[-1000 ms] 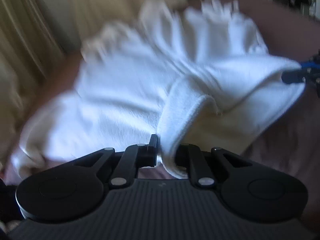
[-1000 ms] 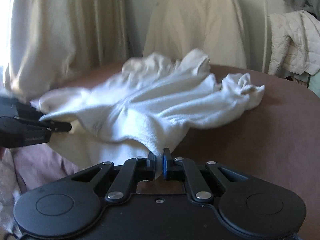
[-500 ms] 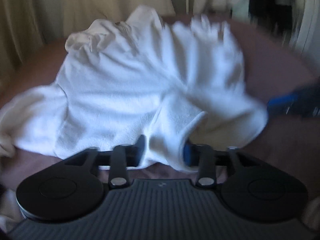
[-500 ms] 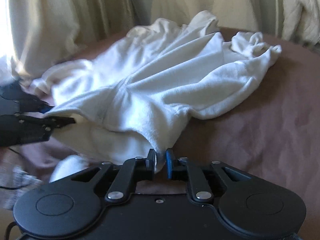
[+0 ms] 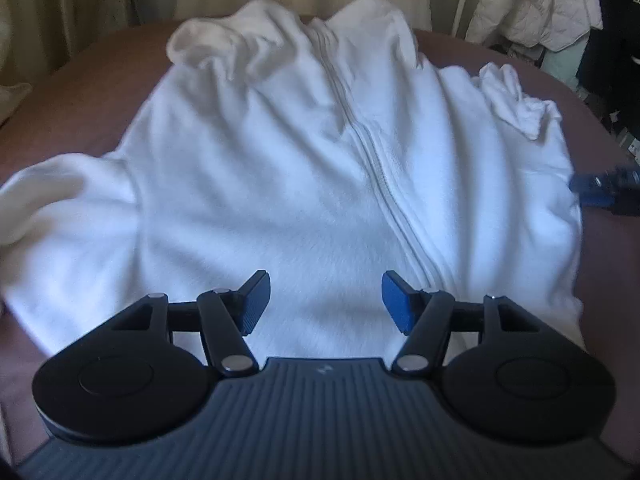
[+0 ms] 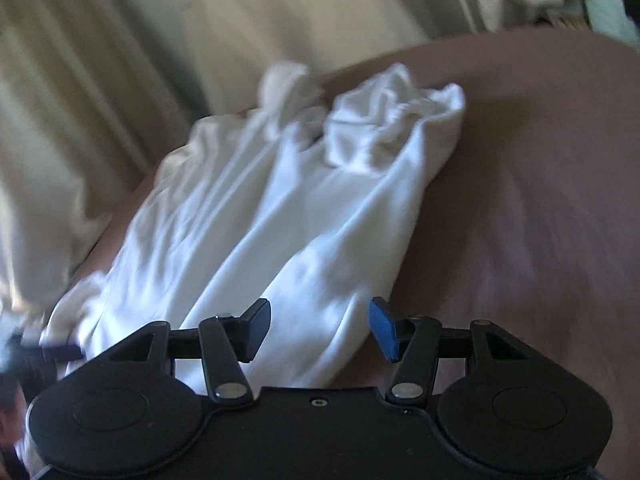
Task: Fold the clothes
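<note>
A white zip-up fleece jacket (image 5: 320, 184) lies spread front-up on a brown bed cover (image 5: 520, 56), its zip running from the collar at the far end down toward the near hem. The left gripper (image 5: 324, 300) hangs over that near hem with its jaws well apart; they have just been opening, and the blue pads (image 5: 394, 300) press on nothing — only flat fleece shows below the gap. From the left wrist view the whole front is readable: a bunched sleeve (image 5: 52, 196) trailing off to the left, a rumpled cuff (image 5: 516, 100) at the far right, and the tip of the right gripper (image 5: 600, 190) blurred beside the jacket's right edge. That view also takes in a pale quilted coat (image 5: 536, 4) hanging at the back right and beige curtains (image 5: 60, 0) at the left. The right wrist view is smeared by motion and sees the jacket (image 6: 256, 240) only from its side, as long folds running away toward the crumpled cuff (image 6: 396, 120), with no zip visible. It does show the right gripper (image 6: 320, 328) with its jaws likewise parted, just opened, holding nothing: the left pad sits above the jacket's edge and the right pad above bare brown cover (image 6: 540, 200). At the lower left of that view a dark, blurred piece of the left gripper (image 6: 44, 352) shows beside the hem.
</note>
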The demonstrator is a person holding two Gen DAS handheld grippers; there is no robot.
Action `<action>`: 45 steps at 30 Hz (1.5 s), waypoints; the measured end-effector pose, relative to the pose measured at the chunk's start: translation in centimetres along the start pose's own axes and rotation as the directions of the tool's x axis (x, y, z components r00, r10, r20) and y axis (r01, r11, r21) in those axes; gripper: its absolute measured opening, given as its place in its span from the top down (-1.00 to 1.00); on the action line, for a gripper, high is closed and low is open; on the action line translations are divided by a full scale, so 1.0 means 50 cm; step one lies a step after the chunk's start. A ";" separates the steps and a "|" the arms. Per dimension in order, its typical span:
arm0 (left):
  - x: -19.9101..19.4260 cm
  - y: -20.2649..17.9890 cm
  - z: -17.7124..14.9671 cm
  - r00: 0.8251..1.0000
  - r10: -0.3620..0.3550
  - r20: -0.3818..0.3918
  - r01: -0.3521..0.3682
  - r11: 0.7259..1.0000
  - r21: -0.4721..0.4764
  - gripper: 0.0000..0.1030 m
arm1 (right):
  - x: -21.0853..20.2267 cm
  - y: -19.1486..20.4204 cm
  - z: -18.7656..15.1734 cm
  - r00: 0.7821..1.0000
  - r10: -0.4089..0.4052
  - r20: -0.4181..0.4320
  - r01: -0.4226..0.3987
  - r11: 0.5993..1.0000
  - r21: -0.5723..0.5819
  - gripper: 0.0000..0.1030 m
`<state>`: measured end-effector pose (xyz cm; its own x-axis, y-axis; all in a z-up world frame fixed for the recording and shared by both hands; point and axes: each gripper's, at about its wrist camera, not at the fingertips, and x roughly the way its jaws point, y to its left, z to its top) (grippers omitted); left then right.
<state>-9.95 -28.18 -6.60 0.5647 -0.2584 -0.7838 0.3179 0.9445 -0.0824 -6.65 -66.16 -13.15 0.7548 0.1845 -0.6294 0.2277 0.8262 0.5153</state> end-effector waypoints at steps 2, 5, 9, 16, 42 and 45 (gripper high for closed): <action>0.030 -0.011 0.006 1.000 0.021 -0.015 -0.020 1.000 0.018 -0.18 | 0.050 -0.019 0.030 1.000 -0.018 -0.016 0.019 0.998 0.057 -0.25; 0.057 -0.023 0.005 0.997 0.064 -0.031 -0.062 0.997 0.056 -0.18 | 0.109 -0.023 0.055 0.995 -0.100 0.014 0.099 0.994 0.045 -0.27; 0.067 -0.009 -0.018 0.990 0.123 -0.067 -0.118 0.990 0.081 -0.19 | 0.100 0.009 0.071 0.962 -0.214 0.170 0.231 0.969 -0.085 0.84; 0.052 0.031 -0.038 0.975 0.209 -0.069 -0.203 0.975 0.088 -0.19 | -0.132 0.102 -0.094 0.838 -0.361 0.409 0.390 0.921 0.013 0.86; 0.163 -0.529 -0.040 0.964 -0.260 -0.057 0.223 0.670 0.708 -0.06 | 0.007 0.077 -0.059 0.917 -0.365 0.161 0.354 0.559 -0.750 -0.30; 0.140 -0.494 -0.010 0.968 -0.234 -0.092 0.242 0.766 0.596 0.84 | -0.010 0.068 0.010 0.895 -0.386 0.223 0.423 0.581 -0.696 0.84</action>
<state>-14.25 -53.22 -10.36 0.4019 -0.4527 -0.7960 0.8339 0.5400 0.1139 -5.95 -63.72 -10.81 0.7248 -0.2722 -0.6329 0.0237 0.9280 -0.3719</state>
